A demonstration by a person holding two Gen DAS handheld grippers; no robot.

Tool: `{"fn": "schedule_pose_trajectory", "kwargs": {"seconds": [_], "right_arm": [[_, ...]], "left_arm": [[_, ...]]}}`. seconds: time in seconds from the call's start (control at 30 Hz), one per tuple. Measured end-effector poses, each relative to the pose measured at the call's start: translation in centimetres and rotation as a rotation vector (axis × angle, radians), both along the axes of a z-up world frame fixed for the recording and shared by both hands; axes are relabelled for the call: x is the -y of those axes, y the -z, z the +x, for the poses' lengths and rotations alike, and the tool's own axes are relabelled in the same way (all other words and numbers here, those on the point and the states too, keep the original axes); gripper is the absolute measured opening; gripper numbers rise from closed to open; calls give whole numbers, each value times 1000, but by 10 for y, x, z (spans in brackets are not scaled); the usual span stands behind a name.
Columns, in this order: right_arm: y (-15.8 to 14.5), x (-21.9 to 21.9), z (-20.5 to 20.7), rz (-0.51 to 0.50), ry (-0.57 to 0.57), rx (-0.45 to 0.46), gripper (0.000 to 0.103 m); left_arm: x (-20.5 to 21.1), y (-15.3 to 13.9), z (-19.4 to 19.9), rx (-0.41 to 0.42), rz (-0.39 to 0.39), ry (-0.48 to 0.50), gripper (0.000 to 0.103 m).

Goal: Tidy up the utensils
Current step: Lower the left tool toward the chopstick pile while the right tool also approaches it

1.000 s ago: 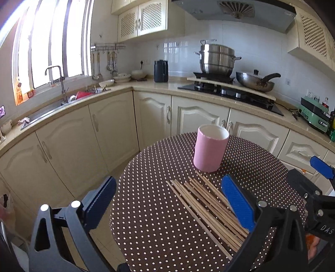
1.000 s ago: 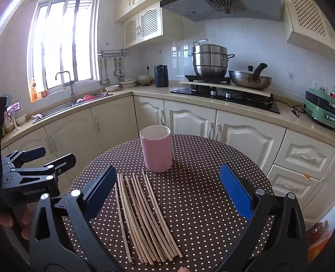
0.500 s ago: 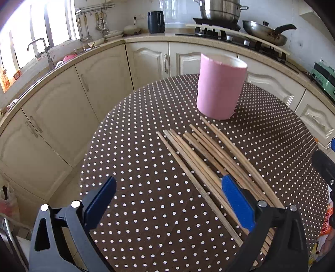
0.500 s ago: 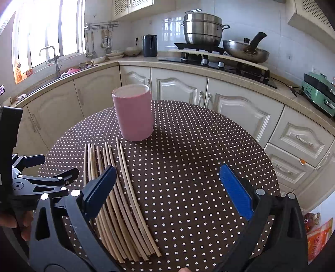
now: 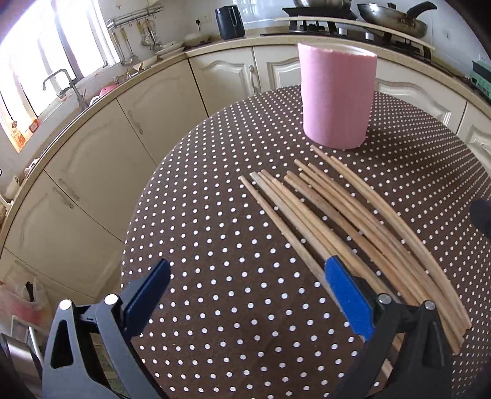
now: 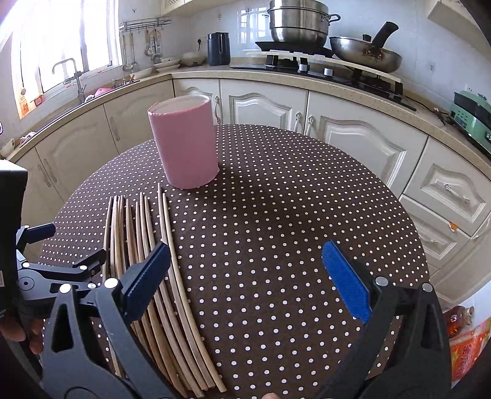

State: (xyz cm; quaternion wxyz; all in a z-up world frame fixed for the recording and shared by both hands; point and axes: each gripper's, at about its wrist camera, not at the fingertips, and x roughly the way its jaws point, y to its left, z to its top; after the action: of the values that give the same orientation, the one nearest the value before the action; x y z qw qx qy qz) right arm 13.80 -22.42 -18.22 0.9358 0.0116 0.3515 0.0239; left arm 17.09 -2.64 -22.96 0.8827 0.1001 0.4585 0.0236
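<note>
Several wooden chopsticks (image 5: 346,227) lie side by side on a round brown polka-dot table (image 5: 214,245); they also show in the right wrist view (image 6: 144,242). A pink cylindrical holder (image 5: 336,95) stands upright just beyond their far tips, also in the right wrist view (image 6: 185,141). My left gripper (image 5: 245,291) is open and empty, low over the table, its right finger over the leftmost chopsticks. My right gripper (image 6: 245,273) is open and empty, its left finger over the chopsticks. The left gripper shows at the left of the right wrist view (image 6: 58,245).
Cream kitchen cabinets (image 6: 264,107) curve behind the table. A sink with tap (image 6: 72,73) is at the left. A stove with a steel pot (image 6: 299,23) and a wok (image 6: 365,53) is at the back. A green appliance (image 6: 472,116) sits at the right.
Both grippers have moved forward and down towards the table. The chopsticks and holder look larger and nearer. Both grippers stay open.
</note>
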Motion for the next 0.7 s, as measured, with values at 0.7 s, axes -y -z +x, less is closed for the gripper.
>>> {"fn": "schedule_pose_trajectory", "kwargs": {"seconds": [0.7], "right_arm": [[6,-12,7,-3,-39,-32,97]], "left_arm": [[-14,3,15,-46,-176,66,70]]}}
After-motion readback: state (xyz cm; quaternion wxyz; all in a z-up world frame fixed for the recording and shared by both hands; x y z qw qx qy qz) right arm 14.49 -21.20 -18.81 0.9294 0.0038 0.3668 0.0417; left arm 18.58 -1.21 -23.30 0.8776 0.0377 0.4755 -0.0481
